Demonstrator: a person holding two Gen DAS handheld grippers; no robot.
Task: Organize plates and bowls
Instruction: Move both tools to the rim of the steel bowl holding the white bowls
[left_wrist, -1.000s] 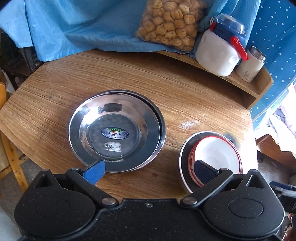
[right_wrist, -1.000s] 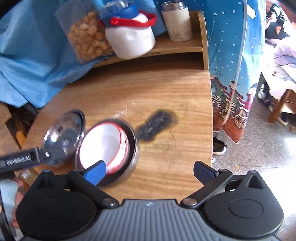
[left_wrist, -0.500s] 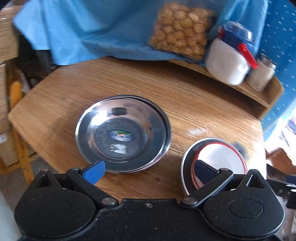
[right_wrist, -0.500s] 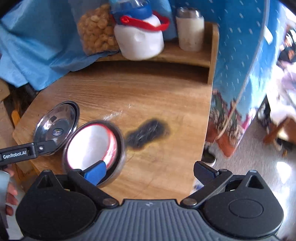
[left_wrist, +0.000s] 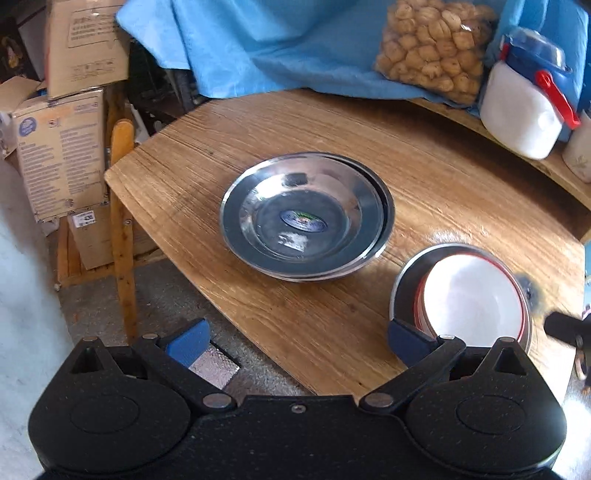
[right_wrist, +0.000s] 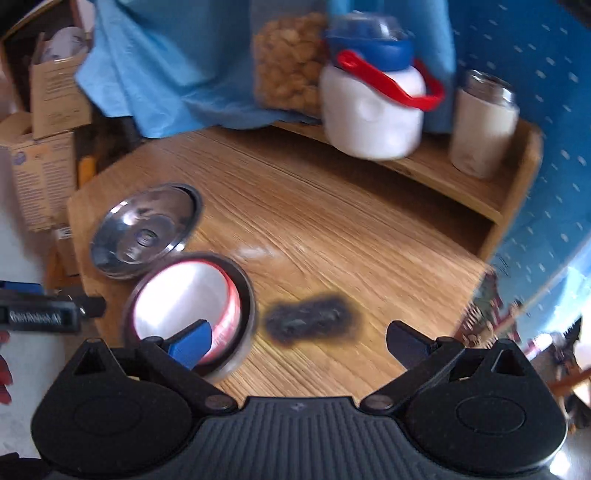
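Two tidy stacks stood on the round-edged wooden table (left_wrist: 424, 166), which suggested the sorting was largely done: the shallow stainless-steel plates (left_wrist: 306, 218) sat nested near the middle, and to their right, close to the near edge, the white red-rimmed bowls (left_wrist: 469, 299) sat nested inside a steel bowl (left_wrist: 400, 280). Like was kept with like, presumably so each pile took one footprint and could be lifted as a unit.

The left gripper (left_wrist: 295, 341) hung off the near edge of the table, its blue-padded fingers spread wide and holding nothing. The right gripper (right_wrist: 299, 339) was likewise wide apart and empty, its left pad over the bowl stack in that view (whether touching it, I could not tell).

The tabletop showed strong grain and a dark scorched patch (right_wrist: 310, 319) just right of the bowls. Along the far side ran a raised wooden shelf (right_wrist: 480, 192) carrying a white jar with a blue lid and red handle (right_wrist: 373, 118), a pale steel-capped canister (right_wrist: 484, 136) and a clear bag of tan snacks (left_wrist: 428, 48), with blue cloth (left_wrist: 277, 48) draped behind. Cardboard boxes (left_wrist: 62, 155) stood stacked at far left.
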